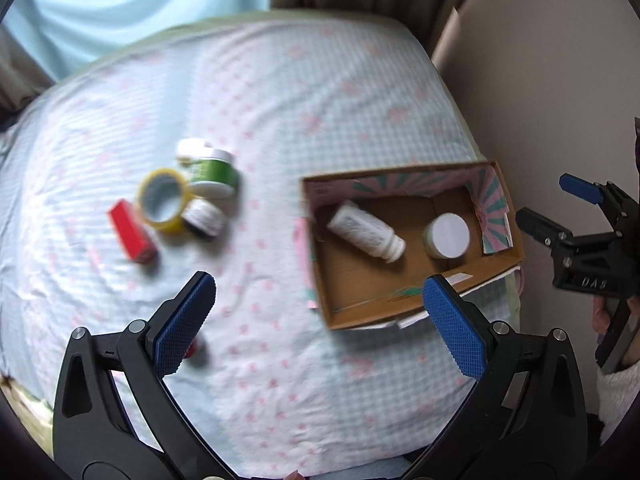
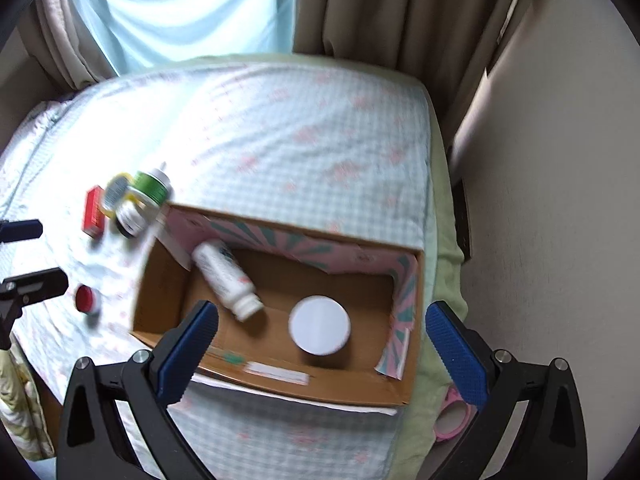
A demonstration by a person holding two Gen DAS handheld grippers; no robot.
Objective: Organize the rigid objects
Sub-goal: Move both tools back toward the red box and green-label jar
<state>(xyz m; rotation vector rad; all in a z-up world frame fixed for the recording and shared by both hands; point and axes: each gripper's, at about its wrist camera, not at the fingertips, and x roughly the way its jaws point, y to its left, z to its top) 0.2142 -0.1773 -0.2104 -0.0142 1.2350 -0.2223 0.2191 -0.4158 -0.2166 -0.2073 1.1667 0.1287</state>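
Observation:
An open cardboard box [image 1: 496, 264] [image 2: 276, 388] sits on the bed at the right. In it lie a white bottle [image 1: 366, 232] [image 2: 226, 276] on its side and a white-lidded jar [image 1: 447, 236] [image 2: 319, 325] standing upright. To the left on the sheet is a cluster: a red box [image 1: 132, 236] [image 2: 93, 211], a yellow tape roll [image 1: 164, 200], a green jar [image 1: 212, 174] [image 2: 150, 188] and a small dark jar [image 1: 204, 220] [image 2: 130, 218]. A small red-capped item [image 2: 86, 298] lies apart. My left gripper [image 1: 320, 320] is open and empty above the sheet. My right gripper [image 2: 320, 354] is open and empty above the box.
The bed has a light checked sheet [image 1: 280, 100] with pink marks. A wall [image 2: 560, 160] runs close along the right side, curtains [image 2: 380, 8] at the back. A pink ring-shaped object [image 2: 452, 420] lies beside the bed at the lower right. The right gripper shows in the left wrist view [image 1: 552, 208].

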